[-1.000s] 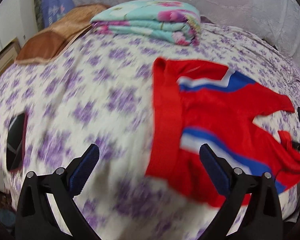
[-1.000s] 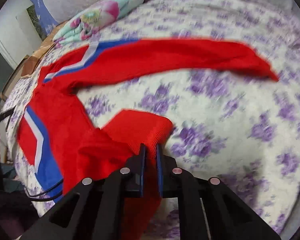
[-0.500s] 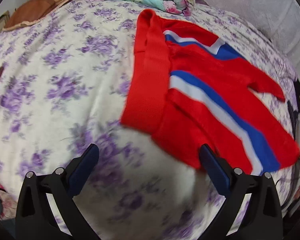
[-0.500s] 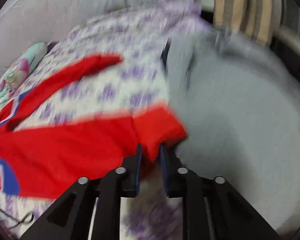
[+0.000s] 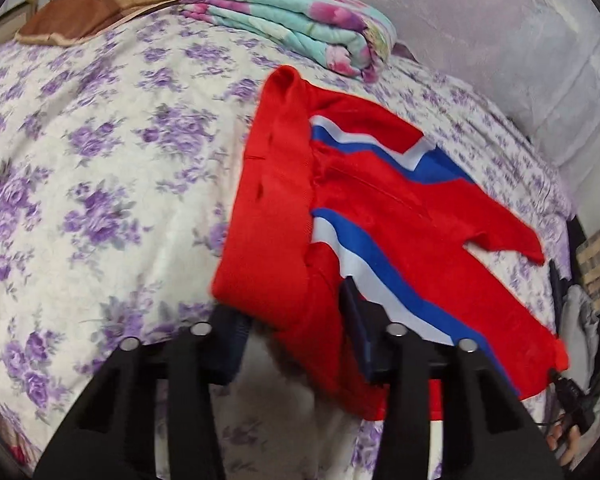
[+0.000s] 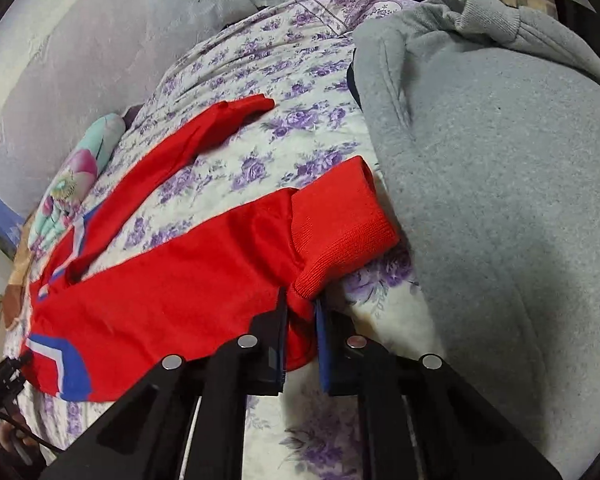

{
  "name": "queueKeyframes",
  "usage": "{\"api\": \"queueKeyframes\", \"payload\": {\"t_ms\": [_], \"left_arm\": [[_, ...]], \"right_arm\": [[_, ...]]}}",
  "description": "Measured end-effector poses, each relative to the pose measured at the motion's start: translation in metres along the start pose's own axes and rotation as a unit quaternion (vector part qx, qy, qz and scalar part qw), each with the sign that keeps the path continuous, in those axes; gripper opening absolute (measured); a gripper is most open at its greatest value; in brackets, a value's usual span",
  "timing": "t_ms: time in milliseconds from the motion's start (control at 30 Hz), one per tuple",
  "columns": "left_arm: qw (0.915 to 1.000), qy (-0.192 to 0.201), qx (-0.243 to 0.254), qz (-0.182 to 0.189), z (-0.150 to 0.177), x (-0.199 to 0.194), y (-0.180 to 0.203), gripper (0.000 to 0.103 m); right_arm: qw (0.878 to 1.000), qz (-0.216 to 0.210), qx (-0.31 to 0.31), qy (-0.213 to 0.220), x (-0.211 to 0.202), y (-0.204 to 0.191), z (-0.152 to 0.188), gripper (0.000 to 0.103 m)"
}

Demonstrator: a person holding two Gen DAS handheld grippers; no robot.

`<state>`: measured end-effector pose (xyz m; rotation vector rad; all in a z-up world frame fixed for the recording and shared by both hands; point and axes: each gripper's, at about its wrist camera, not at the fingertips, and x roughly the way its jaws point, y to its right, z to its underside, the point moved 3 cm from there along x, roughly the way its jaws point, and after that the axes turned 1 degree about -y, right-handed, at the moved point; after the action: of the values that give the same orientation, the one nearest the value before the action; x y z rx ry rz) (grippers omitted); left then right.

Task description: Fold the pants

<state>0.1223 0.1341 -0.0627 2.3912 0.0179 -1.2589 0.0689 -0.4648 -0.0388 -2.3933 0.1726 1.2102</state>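
While the red pants lie spread flat on the floral bedspread, waistband toward the bare left half of the bed and legs running off to the right, both hands are taking hold of them, so the step in hand looks like the grasp that comes just ahead of the first fold. At the left end, the left gripper has just been closing its jaws around the near corner of the waistband: red cloth sits between the two fingers and one blue pad rests against it, though the jaws are not drawn fully together. Beyond that corner a folded floral quilt lies at the head of the bed, clear of the pants. Farther right, the right gripper is clamped on the edge of the near leg just behind its ribbed cuff, cloth bunched tightly between the narrow jaws; the other leg stretches away loose across the bed. A grey garment lies just beside that cuff. The next move probably calls for lifting both held points together and carrying the near side over onto the far leg, keeping the cloth taut and clear of the grey garment.
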Motion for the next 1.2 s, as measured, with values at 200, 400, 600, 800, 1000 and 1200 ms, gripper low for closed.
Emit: {"api": "queueKeyframes", "payload": {"t_ms": [200, 400, 600, 800, 1000, 1200], "left_arm": [[0.9992, 0.037, 0.002, -0.011, -0.008, -0.035, -0.001, 0.031], [0.9981, 0.047, 0.007, -0.04, -0.008, -0.065, -0.022, 0.032], [0.9977, -0.023, 0.012, -0.063, 0.021, -0.027, -0.046, 0.055], [0.9925, 0.073, 0.037, -0.091, 0.003, -0.083, -0.035, 0.075], [0.9861, 0.066, 0.143, -0.053, 0.004, -0.059, 0.04, 0.085], [0.9878, -0.027, 0.134, -0.074, 0.025, 0.019, 0.012, 0.087]], "right_arm": [[0.999, -0.034, 0.004, 0.015, -0.026, -0.011, -0.002, 0.011], [0.998, -0.051, -0.027, 0.008, -0.059, -0.028, 0.001, 0.011], [0.997, 0.035, -0.032, -0.058, -0.025, -0.009, 0.024, 0.018], [0.979, 0.139, -0.075, 0.126, -0.089, -0.025, 0.005, 0.051], [0.991, -0.029, -0.133, 0.007, -0.042, -0.082, 0.009, 0.047], [0.99, -0.023, -0.109, -0.086, 0.021, -0.061, 0.029, 0.042]]}}
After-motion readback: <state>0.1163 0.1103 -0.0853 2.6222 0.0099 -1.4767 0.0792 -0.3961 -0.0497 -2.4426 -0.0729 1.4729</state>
